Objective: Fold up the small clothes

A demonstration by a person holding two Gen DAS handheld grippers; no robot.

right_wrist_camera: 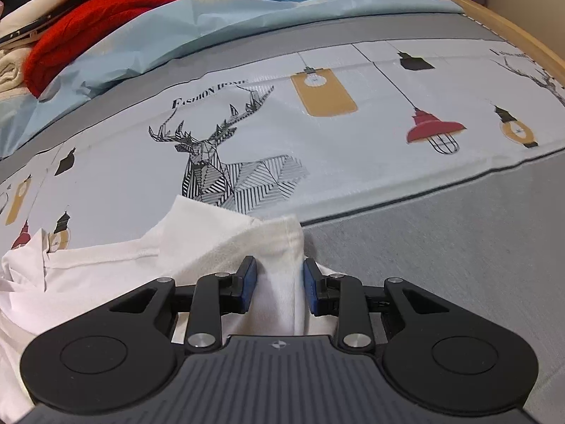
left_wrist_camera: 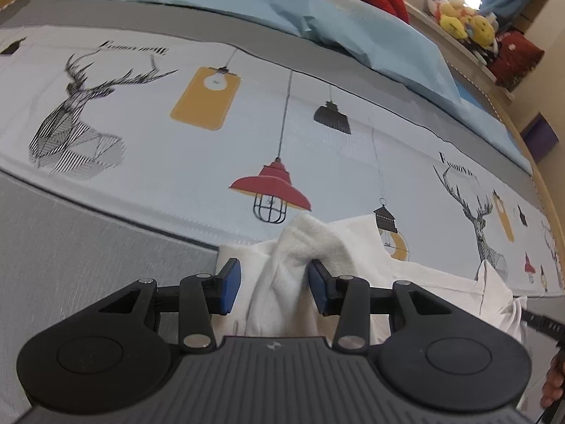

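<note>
The white garment lies on the printed bedsheet, at the border of the grey strip along the bed's near side. The left gripper has its blue pads apart, with a raised fold of the garment between them. The right gripper likewise stands with its pads apart around a bunched corner of the same garment. A light blue sheet and a red cloth lie farther back on the bed. Plush toys sit on a shelf beyond it.
</note>
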